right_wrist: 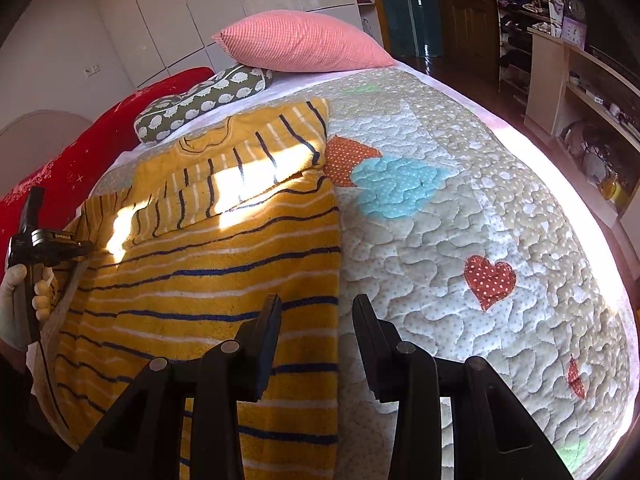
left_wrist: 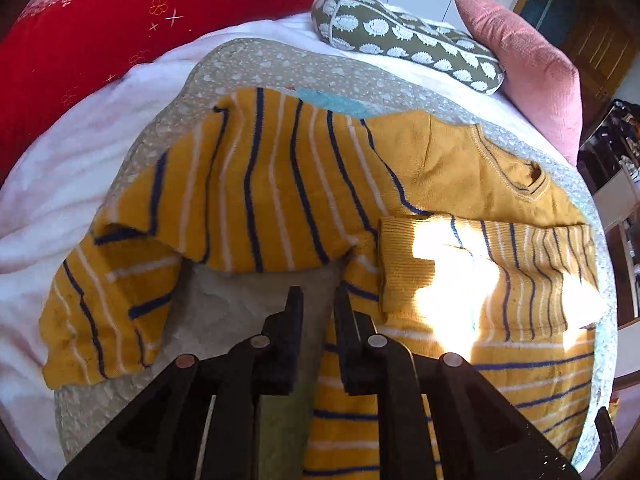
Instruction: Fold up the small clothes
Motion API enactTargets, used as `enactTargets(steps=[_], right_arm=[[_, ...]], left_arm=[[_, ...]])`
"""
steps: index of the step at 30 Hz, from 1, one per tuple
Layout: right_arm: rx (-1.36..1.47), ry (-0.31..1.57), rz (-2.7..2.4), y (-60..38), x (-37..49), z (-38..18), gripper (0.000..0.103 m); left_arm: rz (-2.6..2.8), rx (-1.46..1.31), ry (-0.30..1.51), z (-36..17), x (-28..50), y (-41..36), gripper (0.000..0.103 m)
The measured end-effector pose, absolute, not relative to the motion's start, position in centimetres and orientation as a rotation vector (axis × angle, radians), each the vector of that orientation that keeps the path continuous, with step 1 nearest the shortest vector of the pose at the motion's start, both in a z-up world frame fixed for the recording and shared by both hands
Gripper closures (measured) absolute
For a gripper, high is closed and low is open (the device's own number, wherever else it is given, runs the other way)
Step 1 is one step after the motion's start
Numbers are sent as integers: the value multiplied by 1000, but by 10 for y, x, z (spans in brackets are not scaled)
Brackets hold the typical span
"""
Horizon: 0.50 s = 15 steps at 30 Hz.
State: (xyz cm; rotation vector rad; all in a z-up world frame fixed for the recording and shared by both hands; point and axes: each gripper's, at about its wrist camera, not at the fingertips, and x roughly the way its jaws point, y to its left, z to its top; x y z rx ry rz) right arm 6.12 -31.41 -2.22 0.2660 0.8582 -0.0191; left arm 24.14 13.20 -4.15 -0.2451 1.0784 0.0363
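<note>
Both grippers (left (left_wrist: pixel 318 296), right (right_wrist: pixel 316 304)) gape, empty, over sweater (left_wrist: pixel 280 176).

Black angular fingers (left_wrist: pixel 294 320) with silver pivot pins (right_wrist: pixel 403 347) are seen; a white glove (right_wrist: pixel 16 300) is worn.

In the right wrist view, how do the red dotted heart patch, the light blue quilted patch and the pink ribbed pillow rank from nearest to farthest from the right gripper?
From the right gripper:
1. Red dotted heart patch, ahead on the right.
2. Light blue quilted patch, ahead, near the middle.
3. Pink ribbed pillow, at the bed's far end.
</note>
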Motion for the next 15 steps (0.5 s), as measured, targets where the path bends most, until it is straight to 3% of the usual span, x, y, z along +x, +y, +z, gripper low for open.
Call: enactTargets(steps=[1,3,8,11,15], right_arm=[[260,854,-3,-309,64,-20,59],[239,853,43,-294,70,-18,58],[171,880,219,-230,92,-16,55],[116,905,352,-171,108,-13,53],[15,925,561,-70,130,-5,49]], left_arm=[[34,-262,1059,-35,229,143,66],[75,-282,1003,-21,202,172,50],[262,-280,939,-15,169,253,43],[373,-415,969,-30,155,304,43],[457,-492,877,-29,100,323,42]])
